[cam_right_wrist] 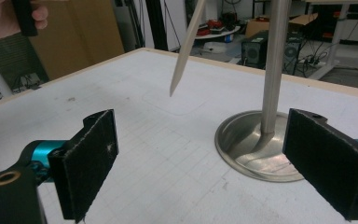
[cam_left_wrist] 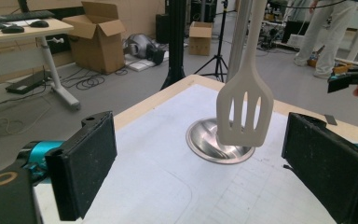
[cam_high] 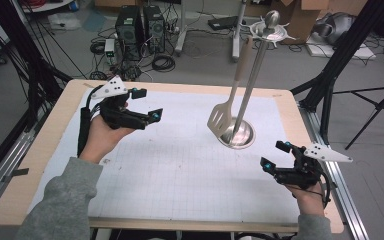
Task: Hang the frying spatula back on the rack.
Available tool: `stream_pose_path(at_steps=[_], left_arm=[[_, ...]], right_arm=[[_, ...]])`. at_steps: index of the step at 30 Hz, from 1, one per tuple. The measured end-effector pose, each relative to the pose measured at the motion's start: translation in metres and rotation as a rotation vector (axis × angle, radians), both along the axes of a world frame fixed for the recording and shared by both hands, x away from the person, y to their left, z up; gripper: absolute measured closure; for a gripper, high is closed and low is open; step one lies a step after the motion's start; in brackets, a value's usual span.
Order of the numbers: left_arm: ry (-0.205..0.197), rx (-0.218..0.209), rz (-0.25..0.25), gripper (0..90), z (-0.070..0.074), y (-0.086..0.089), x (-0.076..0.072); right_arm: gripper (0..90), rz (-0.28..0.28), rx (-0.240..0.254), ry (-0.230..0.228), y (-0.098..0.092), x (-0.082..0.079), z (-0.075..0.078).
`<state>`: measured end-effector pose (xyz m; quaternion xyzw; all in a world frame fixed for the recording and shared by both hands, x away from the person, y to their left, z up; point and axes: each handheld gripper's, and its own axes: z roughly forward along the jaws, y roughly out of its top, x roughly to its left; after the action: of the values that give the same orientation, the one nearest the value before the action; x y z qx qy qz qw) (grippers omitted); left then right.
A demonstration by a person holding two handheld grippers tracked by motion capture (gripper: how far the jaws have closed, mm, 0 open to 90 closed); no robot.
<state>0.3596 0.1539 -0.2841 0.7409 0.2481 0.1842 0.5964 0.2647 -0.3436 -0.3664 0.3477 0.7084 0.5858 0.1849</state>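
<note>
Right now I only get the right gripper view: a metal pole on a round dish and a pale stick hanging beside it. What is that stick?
Observer: It is the handle of a slotted spatula; the left gripper view shows its blade with long slots, hanging just above the dish-shaped base.
Operator: Hanging from what?
Observer: In the high view the pole ends in a ringed top with a ball knob, and the spatula hangs from that ring.
Operator: Is the other gripper near it?
Observer: No. The left gripper is held open over the far left of the white mat, apart from the stand; the right gripper is open too, at the near right.
</note>
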Motion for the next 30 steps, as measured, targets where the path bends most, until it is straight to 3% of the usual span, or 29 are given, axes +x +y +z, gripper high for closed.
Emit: stream_pose_path(at_steps=[3, 13, 22, 30], left_arm=[[-0.009, 0.014, 0.012, 10.4, -0.004, 0.008, -0.006], [-0.024, -0.045, 0.088, 10.5, -0.014, 0.051, -0.022], [-0.023, -0.066, 0.142, 10.5, -0.024, 0.080, -0.033], [-0.027, -0.020, 0.190, 10.5, -0.032, 0.095, -0.043]], right_arm=[[9.1, 0.000, 0.002, -0.002, 0.001, 0.001, 0.001], [9.1, -0.001, -0.007, -0.007, 0.007, 0.005, 0.001], [9.1, -0.003, -0.004, -0.007, 0.008, 0.009, 0.001], [9.1, -0.010, -0.028, -0.019, 0.010, 0.012, 0.003]])
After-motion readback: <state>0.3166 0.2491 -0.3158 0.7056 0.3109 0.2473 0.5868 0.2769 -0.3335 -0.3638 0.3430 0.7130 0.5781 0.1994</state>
